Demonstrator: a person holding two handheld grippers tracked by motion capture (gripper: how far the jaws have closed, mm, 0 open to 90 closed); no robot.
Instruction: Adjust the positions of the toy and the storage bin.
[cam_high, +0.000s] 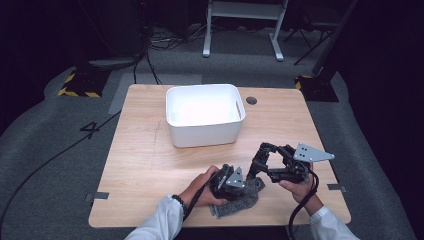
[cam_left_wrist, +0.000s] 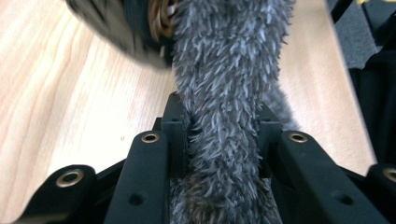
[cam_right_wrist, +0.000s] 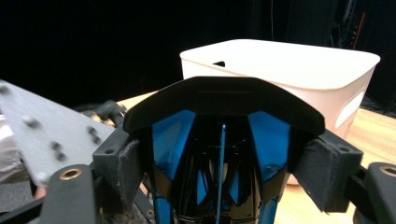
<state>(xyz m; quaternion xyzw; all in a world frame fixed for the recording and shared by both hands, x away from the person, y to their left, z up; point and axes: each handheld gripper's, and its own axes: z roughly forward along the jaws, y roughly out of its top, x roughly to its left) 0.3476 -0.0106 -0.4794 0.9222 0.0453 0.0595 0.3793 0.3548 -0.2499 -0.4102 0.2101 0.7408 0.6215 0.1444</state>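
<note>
A grey fuzzy cloth (cam_high: 239, 201) lies near the table's front edge. My left gripper (cam_high: 244, 183) rests on it, held by a hand. In the left gripper view the cloth (cam_left_wrist: 229, 70) runs up between the jaws, and the left gripper (cam_left_wrist: 224, 126) is shut on it. My right gripper (cam_high: 260, 161) hovers just to the right, above the table. It is shut on a black and blue object (cam_right_wrist: 224, 116) with a curved black top. The padded fingers (cam_right_wrist: 322, 173) press on the object's two sides. A blurred black part with a brass spring (cam_left_wrist: 159, 18) sits close above the cloth.
A white plastic bin (cam_high: 205, 132) with handle slots stands at the back middle of the wooden table (cam_high: 145, 160); its inside looks empty. In the right gripper view the bin (cam_right_wrist: 289, 70) is straight ahead. A small round hole (cam_high: 251, 100) marks the tabletop beside it.
</note>
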